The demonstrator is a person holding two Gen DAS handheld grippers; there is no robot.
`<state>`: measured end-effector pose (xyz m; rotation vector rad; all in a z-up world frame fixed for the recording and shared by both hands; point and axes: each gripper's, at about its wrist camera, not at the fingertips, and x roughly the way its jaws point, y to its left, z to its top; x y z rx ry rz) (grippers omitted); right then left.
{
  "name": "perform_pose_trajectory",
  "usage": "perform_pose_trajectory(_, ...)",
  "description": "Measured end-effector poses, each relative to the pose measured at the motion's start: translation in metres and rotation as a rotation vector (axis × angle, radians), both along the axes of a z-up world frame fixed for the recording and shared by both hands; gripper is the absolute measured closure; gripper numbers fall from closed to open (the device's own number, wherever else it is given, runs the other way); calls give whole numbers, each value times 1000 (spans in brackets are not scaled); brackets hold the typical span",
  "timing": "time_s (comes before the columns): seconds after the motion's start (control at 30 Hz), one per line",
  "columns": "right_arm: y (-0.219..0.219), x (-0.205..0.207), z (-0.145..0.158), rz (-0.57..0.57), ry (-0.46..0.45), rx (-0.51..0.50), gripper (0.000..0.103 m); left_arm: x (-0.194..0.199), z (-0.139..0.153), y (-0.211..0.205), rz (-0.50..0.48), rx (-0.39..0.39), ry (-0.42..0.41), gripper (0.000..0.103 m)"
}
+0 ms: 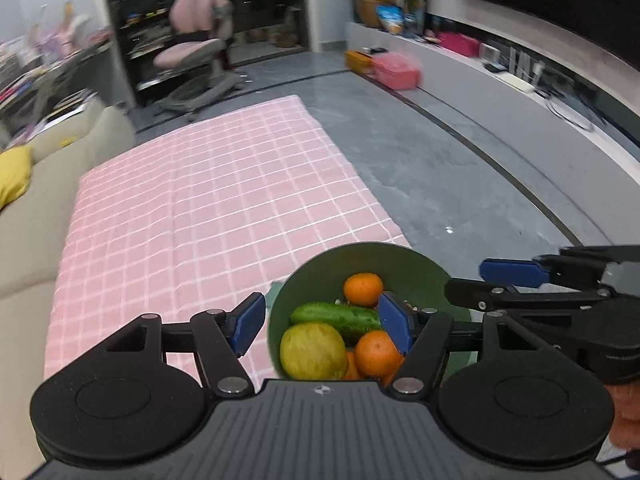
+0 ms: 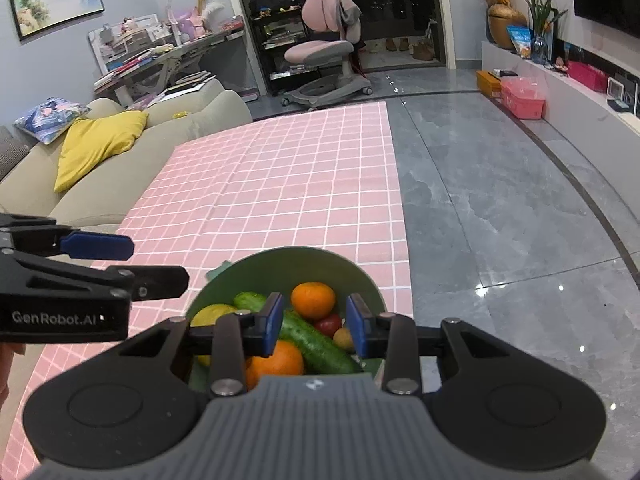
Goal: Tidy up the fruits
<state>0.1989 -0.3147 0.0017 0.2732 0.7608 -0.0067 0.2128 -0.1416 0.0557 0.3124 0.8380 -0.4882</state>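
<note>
A green bowl point(image 2: 288, 266) is seen at the near edge of a pink checked cloth point(image 2: 280, 184), and all the produce in view is gathered inside it: two oranges point(image 2: 313, 300), a cucumber point(image 2: 316, 344), a yellow-green round fruit point(image 1: 314, 350), and, toward the bowl's right wall, a small red fruit point(image 2: 330, 324) and a small yellowish one point(image 2: 343, 338). The left gripper point(image 1: 322, 326) is held above the bowl with its jaws spread, one blue pad outside the bowl's left rim and the other over the fruit; nothing is gripped. The right gripper point(image 2: 316, 326) is poised over the bowl's middle, jaws parted and empty. Whether fruit is about to be lifted out onto the cloth or has been collected into the bowl cannot be settled; both stages fit. No fruit is seen on the cloth beyond the bowl.
</note>
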Motion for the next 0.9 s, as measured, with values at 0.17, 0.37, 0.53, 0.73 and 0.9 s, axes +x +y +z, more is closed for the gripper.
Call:
perform_pose_trajectory(0.17, 10, -30, 24, 14, -29, -15, 61, -31, 11, 13, 120, -17, -2, 22)
perform_pose_trajectory(0.37, 20, -66, 40, 1, -39, -30, 45, -61, 13, 27, 232, -28, 22, 21)
perform_pose_trajectory(0.53, 33, -97, 37, -21, -25, -29, 40, -83, 11, 35, 307, -61, 51, 21)
perform_pose_trajectory(0.73, 44, -120, 27, 2, 2, -72, 40, -109, 3, 37, 349, -20, 14, 21)
perform_pose_trajectory(0.9, 40, -127, 26, 43, 12, -71, 40, -123, -2, 39, 358, -29, 23, 20)
